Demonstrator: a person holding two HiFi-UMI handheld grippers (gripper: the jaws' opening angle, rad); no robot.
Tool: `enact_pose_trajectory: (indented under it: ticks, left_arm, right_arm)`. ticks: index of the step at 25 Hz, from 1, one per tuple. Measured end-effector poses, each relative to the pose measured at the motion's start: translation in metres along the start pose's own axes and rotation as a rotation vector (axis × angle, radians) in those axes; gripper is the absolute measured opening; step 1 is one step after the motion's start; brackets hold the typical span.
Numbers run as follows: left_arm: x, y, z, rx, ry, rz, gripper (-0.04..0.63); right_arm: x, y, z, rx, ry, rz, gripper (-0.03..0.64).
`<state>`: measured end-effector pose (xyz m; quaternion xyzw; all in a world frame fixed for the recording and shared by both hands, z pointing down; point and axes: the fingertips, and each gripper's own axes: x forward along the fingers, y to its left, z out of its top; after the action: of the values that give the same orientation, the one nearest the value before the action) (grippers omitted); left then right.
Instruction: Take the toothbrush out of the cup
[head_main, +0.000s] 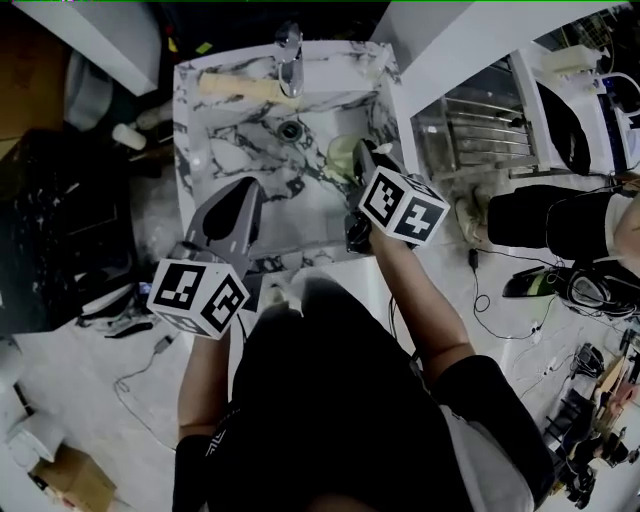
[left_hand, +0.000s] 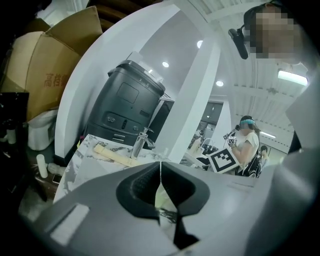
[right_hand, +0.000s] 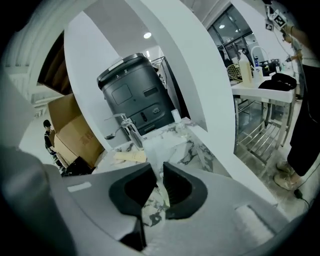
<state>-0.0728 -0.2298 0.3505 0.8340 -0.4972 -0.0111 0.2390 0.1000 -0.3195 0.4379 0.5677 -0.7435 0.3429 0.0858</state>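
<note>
Two grippers are held over the marble sink (head_main: 225, 130). At lower left, the left gripper (head_main: 248, 195) is closed tight with nothing gripped. At centre right, the right gripper (head_main: 362, 150) is pinched narrowly on a pale translucent cup (right_hand: 151, 150). No toothbrush can be made out. It is presumably inside the cup, to the right of the free left gripper.

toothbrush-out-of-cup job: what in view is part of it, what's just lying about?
Job: right gripper, shut on a translucent item, likely the cup; left gripper, shut. No toothbrush clearly visible.

Lying about: faucet; beige strip on the sink ledge; cardboard box; black machine.
</note>
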Motion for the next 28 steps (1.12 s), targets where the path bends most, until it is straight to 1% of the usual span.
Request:
enact_pose_trajectory:
  ticks: [2, 8, 12, 17, 24, 28]
  left_arm:
    - [-0.007, -0.001, 0.003, 0.004, -0.018, -0.005, 0.006]
    - [-0.025, 0.000, 0.009, 0.001, -0.026, -0.007, 0.000]
    - [-0.040, -0.005, 0.012, 0.050, -0.034, -0.009, 0.000]
    - [-0.057, -0.006, 0.015, 0.069, -0.056, -0.003, 0.015]
    - [-0.078, -0.014, 0.013, 0.075, -0.077, -0.045, 0.017]
    - [-0.087, -0.013, 0.009, 0.085, -0.069, -0.028, 0.017]
  right_arm:
    - [-0.011, 0.012, 0.007, -0.019, -0.020, 0.034, 0.041]
    - [-0.043, 0.048, 0.016, -0.063, -0.070, 0.126, 0.038]
    - [-0.064, 0.062, 0.014, -0.070, -0.086, 0.167, 0.038]
    - [-0.085, 0.079, 0.004, -0.099, -0.085, 0.204, 0.037]
    - [-0.113, 0.094, -0.009, -0.117, -0.098, 0.229, 0.035]
    - [-0.124, 0.098, -0.017, -0.122, -0.100, 0.235, 0.035]
